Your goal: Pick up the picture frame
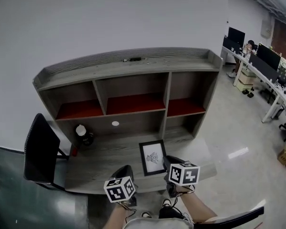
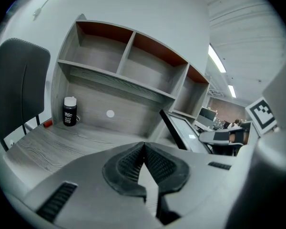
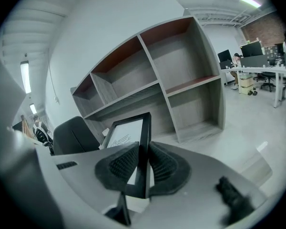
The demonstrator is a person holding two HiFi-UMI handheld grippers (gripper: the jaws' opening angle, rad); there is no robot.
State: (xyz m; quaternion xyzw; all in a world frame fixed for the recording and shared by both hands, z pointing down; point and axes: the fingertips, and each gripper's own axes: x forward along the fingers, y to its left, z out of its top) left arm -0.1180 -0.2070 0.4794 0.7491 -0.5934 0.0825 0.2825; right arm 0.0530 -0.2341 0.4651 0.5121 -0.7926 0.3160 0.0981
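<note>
The right gripper (image 3: 144, 149) is pinching the picture frame (image 3: 127, 131). Its two ribbed pads press on either face of the black side rail, with the rail running straight up between them. Gripping the moulding rather than the middle looks deliberate: it keeps the pads off the white sheet with its small drawing and gives them a stiff, narrow strip to bite. The cost, as I judge it, is that the whole frame hangs out to one side of the pinch, so it could swing or twist if the hold is light. From the left gripper view the frame shows nearly edge-on and tipped up rather than lying flat, which suggests the lift is under way. Whether its far edge touches the desk (image 1: 102, 159) I cannot tell. A thin dark strut below the jaws may be the frame's back stand, though that is not clear. The left gripper (image 2: 144, 148) has its pads pressed together at the tips with nothing between them. It sits low by the desk's front edge, just beside the frame — probably kept near as a spare support, not sharing the load. In the head view the frame is over the front right part of the desk, right before the person's hands. The shelf unit (image 1: 133, 87) stands behind it, and a dark bottle (image 1: 81, 132) with a white cap stands well apart at the back left, out of the way of any upward move. A black chair (image 1: 40, 151) stands off the desk's left end.
</note>
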